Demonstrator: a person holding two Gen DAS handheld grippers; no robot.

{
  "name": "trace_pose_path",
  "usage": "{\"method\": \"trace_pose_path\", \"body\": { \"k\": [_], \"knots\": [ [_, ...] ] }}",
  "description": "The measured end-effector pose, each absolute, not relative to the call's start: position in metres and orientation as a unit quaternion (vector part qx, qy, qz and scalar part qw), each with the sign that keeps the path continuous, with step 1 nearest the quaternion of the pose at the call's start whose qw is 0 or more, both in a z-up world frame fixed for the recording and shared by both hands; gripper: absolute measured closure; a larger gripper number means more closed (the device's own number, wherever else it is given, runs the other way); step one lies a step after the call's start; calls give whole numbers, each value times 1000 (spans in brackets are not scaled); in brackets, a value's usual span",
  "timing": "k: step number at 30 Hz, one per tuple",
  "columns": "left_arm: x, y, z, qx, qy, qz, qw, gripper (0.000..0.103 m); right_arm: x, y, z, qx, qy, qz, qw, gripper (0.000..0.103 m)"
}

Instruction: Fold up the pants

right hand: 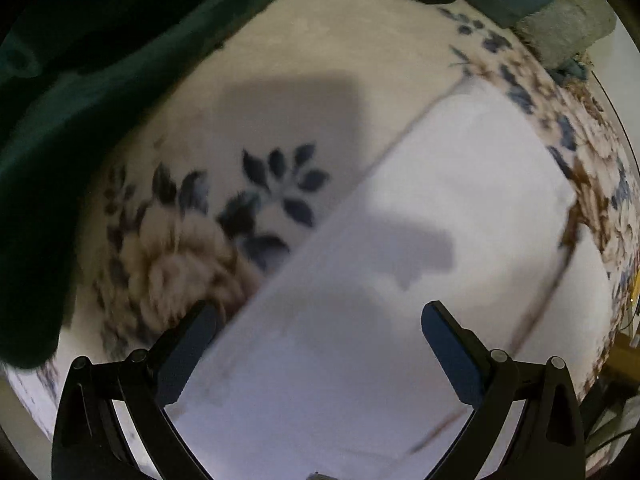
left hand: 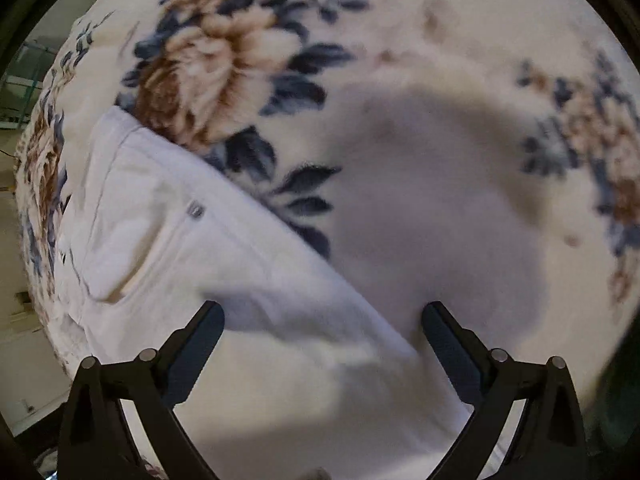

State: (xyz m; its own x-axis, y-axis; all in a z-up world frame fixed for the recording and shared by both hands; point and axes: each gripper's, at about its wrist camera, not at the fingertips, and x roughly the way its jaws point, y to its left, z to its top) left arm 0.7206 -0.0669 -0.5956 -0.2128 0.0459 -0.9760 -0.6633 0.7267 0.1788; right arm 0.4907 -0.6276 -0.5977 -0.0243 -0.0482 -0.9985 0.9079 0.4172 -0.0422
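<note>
We see the white pants (left hand: pixel 224 280) lying flat on the floral blanket (left hand: pixel 420 60), running in the left wrist view from the waistband near ten o'clock toward six, a small metal button (left hand: pixel 195 209) on the front. Our left gripper (left hand: pixel 322 316) hangs above them with its jaws spread wide, holding nothing. Our right gripper (right hand: pixel 320 316) is likewise released above the pants (right hand: pixel 400 280), with dark green cloth (right hand: pixel 80 100) at ten o'clock.
</note>
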Motion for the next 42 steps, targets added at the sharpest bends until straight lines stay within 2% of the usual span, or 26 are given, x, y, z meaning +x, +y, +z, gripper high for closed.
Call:
{"method": "trace_pose_path", "body": {
  "k": [4,6,8,9,10,11,12,14,15,17,21,25,29,34,38,42],
  "knots": [
    [720,-74,-595,-213,707,305,602,6,515,-629,-619,357,617,-395,580,2],
    [718,-79,-586,-214,694,302,618,20,522,-628,-628,361,627,-393,567,6],
    [714,-81,-566,-216,673,299,641,75,523,-628,-631,366,632,-386,563,11],
    [714,-80,-559,-226,668,295,645,84,524,-627,-631,363,632,-385,566,14],
    [712,-78,-553,-238,664,289,647,88,524,-625,-631,356,634,-383,569,23],
    [709,-77,-548,-251,660,283,649,90,520,-625,-631,348,637,-382,572,35],
    [706,-75,-543,-264,655,276,652,91,516,-624,-630,341,640,-379,575,43],
    [695,-69,-535,-289,643,262,659,95,510,-620,-625,336,643,-375,577,84],
    [688,-66,-529,-299,637,256,663,98,505,-619,-621,342,639,-371,580,91],
    [676,-62,-511,-320,621,241,674,99,494,-618,-614,349,631,-362,591,96],
    [643,-51,-469,-360,592,212,689,100,468,-605,-580,348,618,-338,619,98],
    [596,-7,-463,-395,558,186,706,100,436,-590,-536,355,597,-320,644,98],
    [551,-9,-430,-404,525,166,730,100,388,-597,-498,370,574,-305,664,98],
    [456,4,-408,-426,515,171,724,100,287,-630,-438,376,565,-300,670,98],
    [382,15,-418,-454,523,189,697,100,236,-625,-436,358,584,-311,659,98],
    [333,19,-462,-464,543,209,668,100,189,-616,-461,327,612,-332,639,99]
  ]
}}
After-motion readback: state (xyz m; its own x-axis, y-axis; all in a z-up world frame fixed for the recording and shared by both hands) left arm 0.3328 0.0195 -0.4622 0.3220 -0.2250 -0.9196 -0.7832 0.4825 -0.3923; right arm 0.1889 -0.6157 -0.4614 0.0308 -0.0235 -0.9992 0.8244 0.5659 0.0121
